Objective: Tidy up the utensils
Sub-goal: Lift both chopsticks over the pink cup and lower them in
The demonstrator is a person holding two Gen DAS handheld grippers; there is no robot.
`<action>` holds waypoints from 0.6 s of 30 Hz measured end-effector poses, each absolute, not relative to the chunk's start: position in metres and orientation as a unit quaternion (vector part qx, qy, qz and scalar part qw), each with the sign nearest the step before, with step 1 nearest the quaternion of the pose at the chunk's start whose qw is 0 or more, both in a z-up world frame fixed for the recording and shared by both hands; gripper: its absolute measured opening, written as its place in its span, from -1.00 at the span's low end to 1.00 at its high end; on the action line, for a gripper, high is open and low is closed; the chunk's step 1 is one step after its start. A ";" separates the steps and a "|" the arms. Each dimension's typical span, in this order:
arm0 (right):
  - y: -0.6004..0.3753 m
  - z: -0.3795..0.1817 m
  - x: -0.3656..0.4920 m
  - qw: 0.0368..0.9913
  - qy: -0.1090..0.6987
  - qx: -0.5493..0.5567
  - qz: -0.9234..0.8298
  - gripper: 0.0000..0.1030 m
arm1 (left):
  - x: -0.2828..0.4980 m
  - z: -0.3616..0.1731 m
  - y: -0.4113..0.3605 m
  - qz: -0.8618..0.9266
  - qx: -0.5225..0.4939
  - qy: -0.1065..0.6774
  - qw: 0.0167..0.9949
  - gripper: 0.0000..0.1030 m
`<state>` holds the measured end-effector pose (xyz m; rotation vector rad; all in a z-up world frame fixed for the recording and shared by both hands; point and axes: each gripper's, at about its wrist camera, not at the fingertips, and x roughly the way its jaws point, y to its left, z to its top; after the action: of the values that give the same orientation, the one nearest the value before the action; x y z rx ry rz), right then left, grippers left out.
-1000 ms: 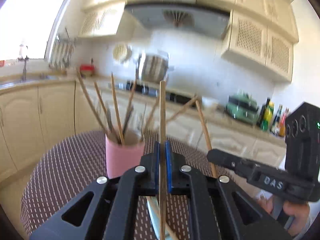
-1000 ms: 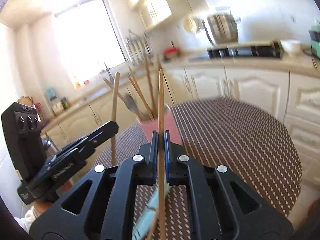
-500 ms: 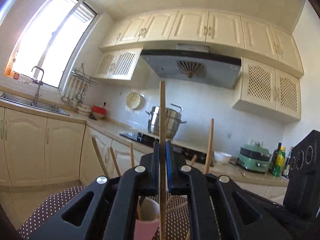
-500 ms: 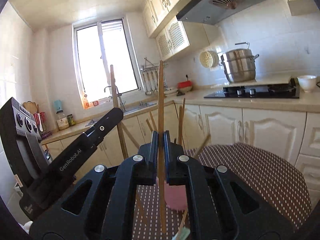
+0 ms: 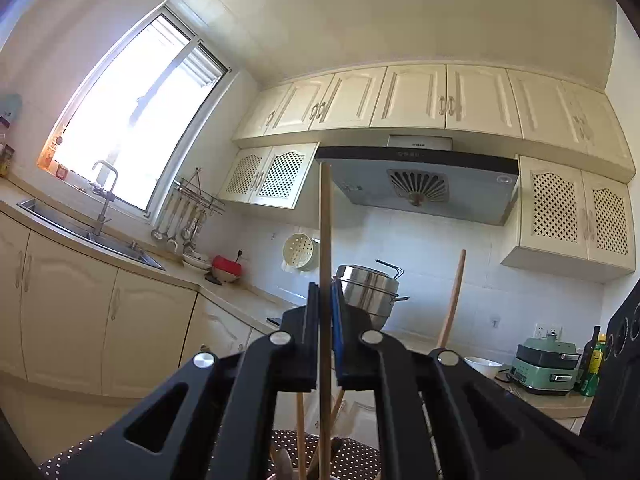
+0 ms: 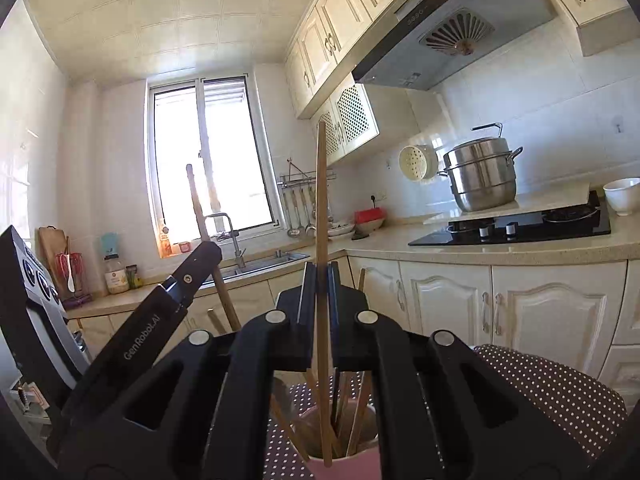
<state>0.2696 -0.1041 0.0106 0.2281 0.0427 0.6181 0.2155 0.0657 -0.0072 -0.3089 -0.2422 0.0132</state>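
1. The left gripper [image 5: 325, 336] has its fingers pressed onto one wooden chopstick [image 5: 325, 240], held upright. Its long axis runs from 12 o'clock to 6 o'clock through the middle of the left wrist view.
2. The right gripper [image 6: 321, 300] pinches a second wooden chopstick [image 6: 321, 200] the same way, upright between closed fingers.
3. In the right wrist view a pink cup [image 6: 352, 462] sits at 6 o'clock, directly under the fingers, on a brown table with white dots [image 6: 560, 384]. The lower tip of the right chopstick already lies at or just inside the cup's rim.
4. In the left wrist view the left chopstick's lower end drops at 6 o'clock among other sticks; the cup's rim is barely visible there, so how deep it sits cannot be told.
5. Both grippers stand near each other over the cup. The left one appears at 8 o'clock in the right view.
6. Judged from this, the next move is a straight release downward. The right stick looks better lined up.
7. Count: two chopsticks held, one per gripper. The cup holds roughly five or six more wooden sticks and one dark utensil; the exact number is unclear. One cup.
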 end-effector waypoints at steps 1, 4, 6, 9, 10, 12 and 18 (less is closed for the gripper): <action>-0.104 0.009 0.273 0.946 0.018 0.115 0.303 -0.88 | 0.217 -0.008 0.065 0.010 -0.151 -0.122 0.981 -0.88; -0.103 0.006 0.273 0.946 0.012 0.116 0.302 -0.88 | 0.222 -0.011 0.062 0.018 -0.143 -0.126 0.981 -0.88; -0.103 0.005 0.274 0.946 0.009 0.116 0.301 -0.88 | 0.225 -0.012 0.060 0.020 -0.142 -0.129 0.981 -0.88; -0.102 0.005 0.274 0.946 0.004 0.118 0.303 -0.88 | 0.227 -0.013 0.060 0.021 -0.140 -0.130 0.981 -0.88; -0.102 0.005 0.274 0.946 0.002 0.117 0.302 -0.88 | 0.228 -0.014 0.059 0.023 -0.138 -0.131 0.981 -0.88; -0.101 0.005 0.275 0.946 0.006 0.116 0.303 -0.88 | 0.229 -0.016 0.058 0.022 -0.135 -0.126 0.983 -0.88; -0.098 0.000 0.275 0.948 0.005 0.108 0.300 -0.88 | 0.233 -0.022 0.055 0.019 -0.126 -0.109 0.986 -0.88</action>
<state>0.2752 -0.0979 0.0000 0.2196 0.0103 0.6112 0.2327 0.0554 -0.0224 -0.2537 -0.2189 0.0375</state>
